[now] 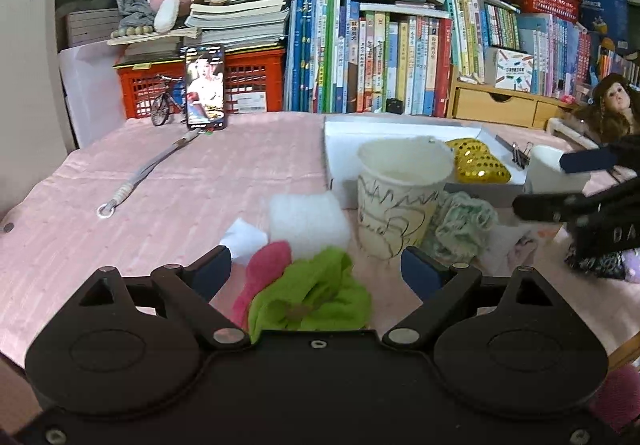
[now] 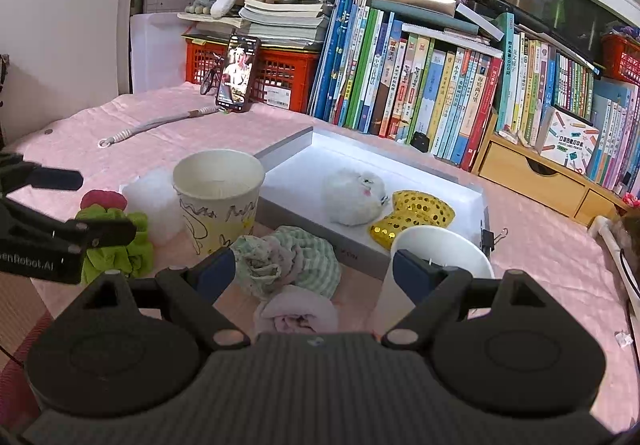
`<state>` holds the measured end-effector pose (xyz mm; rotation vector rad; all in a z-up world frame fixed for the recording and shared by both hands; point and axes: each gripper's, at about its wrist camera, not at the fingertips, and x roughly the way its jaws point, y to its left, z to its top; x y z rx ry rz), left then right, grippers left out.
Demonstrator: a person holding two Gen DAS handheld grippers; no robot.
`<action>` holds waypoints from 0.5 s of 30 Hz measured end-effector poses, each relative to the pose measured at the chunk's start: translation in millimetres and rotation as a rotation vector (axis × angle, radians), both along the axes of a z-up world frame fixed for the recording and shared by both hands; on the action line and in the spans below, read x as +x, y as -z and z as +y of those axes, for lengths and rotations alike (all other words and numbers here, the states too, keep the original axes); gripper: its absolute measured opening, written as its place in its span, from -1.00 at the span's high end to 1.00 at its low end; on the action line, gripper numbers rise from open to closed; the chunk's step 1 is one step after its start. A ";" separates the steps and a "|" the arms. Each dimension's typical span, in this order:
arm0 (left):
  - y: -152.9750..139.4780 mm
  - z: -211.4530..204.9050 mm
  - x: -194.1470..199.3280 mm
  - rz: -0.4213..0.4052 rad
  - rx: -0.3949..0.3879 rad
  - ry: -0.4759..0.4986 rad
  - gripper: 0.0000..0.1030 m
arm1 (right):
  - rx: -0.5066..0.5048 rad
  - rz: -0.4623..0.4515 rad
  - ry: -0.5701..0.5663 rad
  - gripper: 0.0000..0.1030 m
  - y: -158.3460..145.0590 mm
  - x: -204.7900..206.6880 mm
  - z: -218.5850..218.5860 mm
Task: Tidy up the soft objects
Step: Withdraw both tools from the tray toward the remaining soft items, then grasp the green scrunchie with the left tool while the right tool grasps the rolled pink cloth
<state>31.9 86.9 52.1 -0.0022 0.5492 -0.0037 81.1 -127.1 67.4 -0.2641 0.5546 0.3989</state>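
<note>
Left gripper gaped wide over crumpled green cloth, holding nothing. Right gripper also spread wide, empty; lilac rolled cloth at 6 o'clock, striped knit bundle between fingers.

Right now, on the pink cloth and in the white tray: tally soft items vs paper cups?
Paper cups: 2, scribbled cup, plain white cup.
Soft items in the tray: 2, white plush, gold sequin bow.
Soft items on the cloth: 5, green scrunchie, pink one, white foam, striped cloth, lilac cloth.
Total: 9.
</note>
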 end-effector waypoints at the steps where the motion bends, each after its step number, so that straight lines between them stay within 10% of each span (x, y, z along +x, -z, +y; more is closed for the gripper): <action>1: 2.2 0.6 -2.1 -0.001 0.007 -0.004 -0.77 | -0.003 -0.004 0.003 -0.78 0.0 -0.1 -0.2; 15: 25.3 9.9 -11.7 0.033 -0.011 -0.060 -0.76 | 0.017 -0.029 -0.050 -0.78 -0.7 -17.5 -0.7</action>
